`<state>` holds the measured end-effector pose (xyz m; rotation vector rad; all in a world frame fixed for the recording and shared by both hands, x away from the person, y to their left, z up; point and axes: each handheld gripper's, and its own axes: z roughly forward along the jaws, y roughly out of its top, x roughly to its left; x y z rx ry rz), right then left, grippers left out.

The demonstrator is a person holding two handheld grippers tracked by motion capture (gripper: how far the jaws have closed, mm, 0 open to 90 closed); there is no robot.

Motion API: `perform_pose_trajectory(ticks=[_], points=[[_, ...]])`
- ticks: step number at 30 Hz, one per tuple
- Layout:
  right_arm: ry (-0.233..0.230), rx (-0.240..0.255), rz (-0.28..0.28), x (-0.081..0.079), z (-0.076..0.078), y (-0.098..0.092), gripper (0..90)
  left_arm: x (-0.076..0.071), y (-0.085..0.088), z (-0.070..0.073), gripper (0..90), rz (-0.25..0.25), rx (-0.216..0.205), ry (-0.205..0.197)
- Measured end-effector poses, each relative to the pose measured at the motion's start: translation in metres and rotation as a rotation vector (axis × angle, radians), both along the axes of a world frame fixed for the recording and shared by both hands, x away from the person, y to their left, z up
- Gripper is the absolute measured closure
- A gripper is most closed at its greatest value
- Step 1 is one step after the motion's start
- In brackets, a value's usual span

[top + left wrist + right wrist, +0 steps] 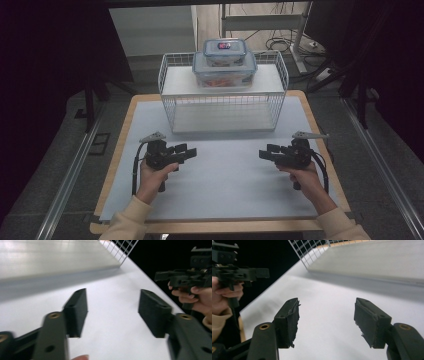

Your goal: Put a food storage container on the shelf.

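Over the bare mat (220,165), both grippers' fingers (76,307) (288,317) gape wide, holding nothing.

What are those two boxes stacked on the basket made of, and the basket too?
The small box and the big box under it look like clear, glossy plastic: you can see coloured things through their walls. The basket looks like thin white-coated metal wire, bent into an open grid. A flat pale board on top of it holds the boxes; its material is unclear.
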<state>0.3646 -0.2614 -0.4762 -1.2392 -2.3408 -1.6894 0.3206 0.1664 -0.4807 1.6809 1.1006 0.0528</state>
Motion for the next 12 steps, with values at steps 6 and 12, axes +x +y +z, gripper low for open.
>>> perform_pose_trajectory(ticks=[6,12], points=[[-0.001,-0.028,0.023,0.0021,-0.0047,0.0011,34.3,0.0024,-0.0024,-0.0083,29.7,0.003,0.043,0.015],[-0.005,-0.034,0.023,0.0020,-0.0049,-0.0003,31.4,0.0029,0.0005,-0.0103,28.6,0.011,0.047,0.014]])
